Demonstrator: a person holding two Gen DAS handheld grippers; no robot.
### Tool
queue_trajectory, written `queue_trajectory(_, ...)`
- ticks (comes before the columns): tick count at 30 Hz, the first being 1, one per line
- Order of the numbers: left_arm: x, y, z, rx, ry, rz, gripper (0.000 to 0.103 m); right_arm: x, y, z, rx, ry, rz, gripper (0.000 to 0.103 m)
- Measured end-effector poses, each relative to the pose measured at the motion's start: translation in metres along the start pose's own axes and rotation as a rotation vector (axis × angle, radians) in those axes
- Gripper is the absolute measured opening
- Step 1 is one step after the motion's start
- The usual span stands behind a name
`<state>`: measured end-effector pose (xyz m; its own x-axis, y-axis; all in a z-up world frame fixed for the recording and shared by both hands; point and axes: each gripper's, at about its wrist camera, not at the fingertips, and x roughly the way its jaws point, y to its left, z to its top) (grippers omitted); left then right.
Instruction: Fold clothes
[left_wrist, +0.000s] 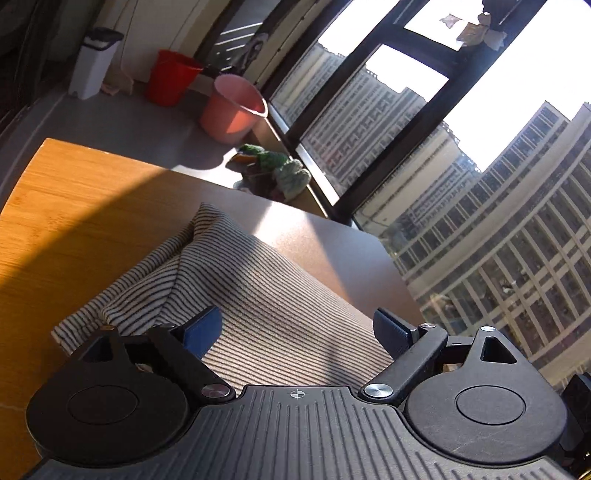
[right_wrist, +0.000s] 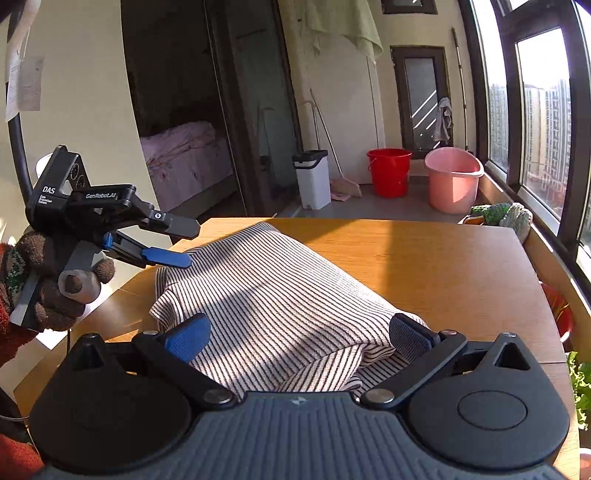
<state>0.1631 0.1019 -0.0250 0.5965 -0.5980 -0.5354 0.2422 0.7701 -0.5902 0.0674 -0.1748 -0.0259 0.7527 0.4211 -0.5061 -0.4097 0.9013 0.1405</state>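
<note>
Striped garment (right_wrist: 280, 295) lies folded and rumpled on wooden table (right_wrist: 443, 266).

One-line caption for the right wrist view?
Both open grippers, right and left, hover at a folded striped garment on a sunlit wooden table.

A red bucket (right_wrist: 388, 171) stands beside a pink bucket (right_wrist: 453, 179) behind the wooden table (right_wrist: 443, 266).
</note>
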Motion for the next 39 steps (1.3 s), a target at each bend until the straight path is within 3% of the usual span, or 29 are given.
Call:
queue_trajectory(2,-0.009,-0.006,-0.017,-0.010,0.035,-0.040,0.095,0.010,-0.007,0.005,-0.041,0.007,-0.032,0.086)
queue_trajectory(4,-0.018,-0.012,-0.035,-0.021,0.069,-0.080,0.094,0.029,-0.012,0.009,-0.075,0.033,-0.057,0.081)
queue_trajectory(8,-0.011,-0.021,-0.050,0.043,0.086,-0.031,0.087,0.070,-0.027,0.001,-0.033,0.127,-0.073,0.081)
queue_trajectory(10,0.001,-0.014,-0.051,0.035,0.114,0.020,0.078,0.072,-0.029,-0.008,-0.003,0.113,-0.070,0.082)
queue_trajectory(18,0.028,0.008,-0.024,-0.001,0.127,-0.017,0.069,0.037,-0.021,-0.033,0.027,0.095,-0.083,0.086)
queue_trajectory(24,0.051,0.007,-0.006,0.041,0.115,-0.040,0.070,0.017,0.005,-0.049,0.013,0.085,-0.045,0.088)
queue_trajectory(26,0.056,0.008,-0.002,0.027,0.112,-0.045,0.070,0.015,0.015,-0.052,-0.004,0.085,-0.025,0.095)
queue_trajectory(30,0.055,0.003,0.001,0.007,0.107,-0.009,0.070,0.005,0.016,-0.046,-0.022,0.051,-0.032,0.095)
queue_trajectory(32,0.041,-0.011,-0.005,0.081,0.081,0.061,0.074,-0.001,0.016,-0.043,-0.031,0.033,-0.035,0.095)
queue_trajectory(34,0.022,-0.027,-0.015,0.171,0.049,0.078,0.078,-0.006,0.016,-0.040,-0.035,0.012,-0.039,0.095)
queue_trajectory(37,-0.004,-0.049,-0.035,0.225,0.028,0.010,0.089,-0.015,0.012,-0.036,0.004,-0.037,-0.039,0.095)
queue_trajectory(39,-0.009,-0.060,-0.045,0.264,0.026,-0.032,0.091,-0.011,0.012,-0.039,-0.018,-0.004,-0.062,0.095)
